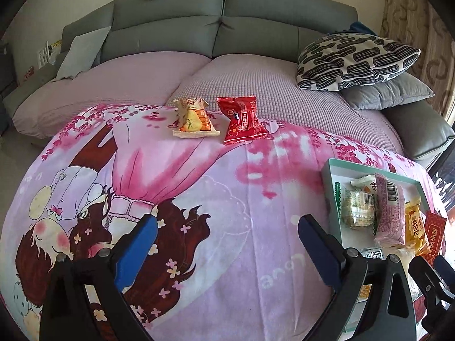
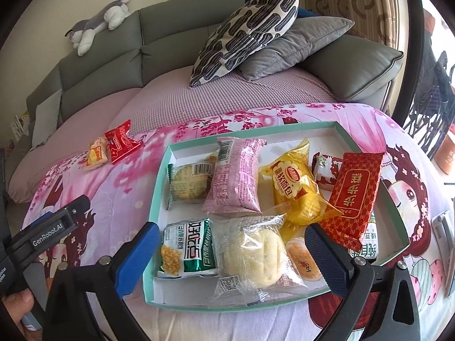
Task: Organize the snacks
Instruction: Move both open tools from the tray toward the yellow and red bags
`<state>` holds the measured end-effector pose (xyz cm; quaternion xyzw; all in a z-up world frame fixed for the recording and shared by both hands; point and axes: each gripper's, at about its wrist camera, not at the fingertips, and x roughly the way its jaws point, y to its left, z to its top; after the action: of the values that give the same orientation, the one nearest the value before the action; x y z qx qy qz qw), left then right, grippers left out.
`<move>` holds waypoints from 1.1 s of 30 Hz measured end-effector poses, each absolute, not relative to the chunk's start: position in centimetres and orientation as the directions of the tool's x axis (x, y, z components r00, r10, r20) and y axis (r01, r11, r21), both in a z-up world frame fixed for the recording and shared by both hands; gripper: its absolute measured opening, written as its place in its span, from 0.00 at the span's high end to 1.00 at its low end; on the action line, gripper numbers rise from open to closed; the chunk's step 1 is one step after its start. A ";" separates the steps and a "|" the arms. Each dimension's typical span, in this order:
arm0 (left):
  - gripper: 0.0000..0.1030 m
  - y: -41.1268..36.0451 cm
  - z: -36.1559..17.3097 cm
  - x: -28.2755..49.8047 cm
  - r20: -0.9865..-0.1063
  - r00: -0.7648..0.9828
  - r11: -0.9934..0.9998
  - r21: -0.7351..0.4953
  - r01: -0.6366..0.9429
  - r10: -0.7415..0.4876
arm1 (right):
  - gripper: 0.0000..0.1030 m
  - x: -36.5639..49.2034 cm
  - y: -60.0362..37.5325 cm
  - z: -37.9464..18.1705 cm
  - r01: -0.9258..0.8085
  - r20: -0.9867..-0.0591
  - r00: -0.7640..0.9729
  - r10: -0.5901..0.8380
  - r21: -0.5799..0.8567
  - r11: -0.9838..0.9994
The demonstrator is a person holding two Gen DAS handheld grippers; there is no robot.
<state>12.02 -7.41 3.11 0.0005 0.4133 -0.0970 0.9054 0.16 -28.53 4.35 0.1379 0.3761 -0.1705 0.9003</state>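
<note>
Pink cartoon blanket [image 1: 216,199] spread over a table, grey sofa [image 1: 227,22] just behind with two cushions [image 2: 250,25] stacked at its right end and a plush toy [image 2: 99,20] on top. Two loose snacks at the far edge: orange packet [image 1: 196,119], red packet [image 1: 241,120], long axes running near-to-far. Teal tray [image 2: 155,187] on the right holding about nine more. Left tongs [image 1: 227,253] and right tongs [image 2: 230,255] both spread wide, gripping nothing.
</note>
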 end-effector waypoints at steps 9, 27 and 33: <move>0.04 -4.6 3.4 14.2 -0.761 0.626 0.985 -0.127 0.117 -0.173 | 0.00 3.0 -25.1 5.9 0.314 -0.694 0.703 -0.155 0.108 0.943; 0.04 -1.2 2.5 22.6 -0.781 0.602 0.984 -0.170 0.053 -0.167 | 0.00 13.7 -19.7 6.0 0.203 -0.657 0.745 -0.110 0.066 0.977; 0.04 -0.9 2.6 25.4 -0.769 0.613 0.981 -0.190 0.048 -0.179 | 0.00 16.9 -19.4 5.9 0.208 -0.644 0.756 -0.117 0.066 0.976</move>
<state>25.44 -0.91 2.64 -0.0750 0.4352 -0.0634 0.8950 16.91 -19.44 5.95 0.0670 0.3383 -0.0871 0.9346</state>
